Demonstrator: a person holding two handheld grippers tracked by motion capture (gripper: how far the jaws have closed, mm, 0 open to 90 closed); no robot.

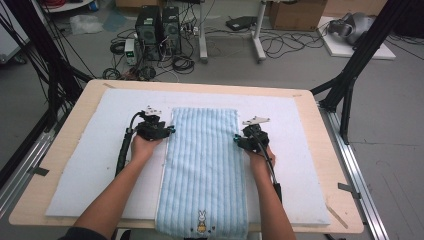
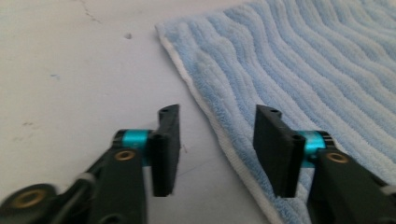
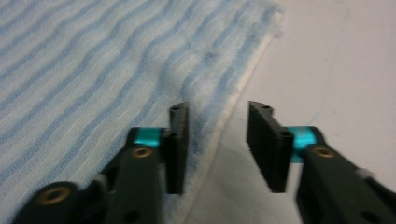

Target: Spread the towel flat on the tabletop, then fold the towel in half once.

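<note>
Blue towel (image 1: 202,160) edges sit between both parted hand-held grippers (image 2: 217,149) (image 3: 217,147), seemingly unpinched.

From the left gripper view, the left gripper (image 2: 217,149) has its two black jaws spread wide apart, with nothing held between them. They straddle the white-hemmed edge of a light blue striped towel (image 2: 299,70): one jaw sits over the pale grey mat (image 2: 70,70), the other over the terry cloth. The towel's corner lies farther ahead, flat on the mat.
</note>
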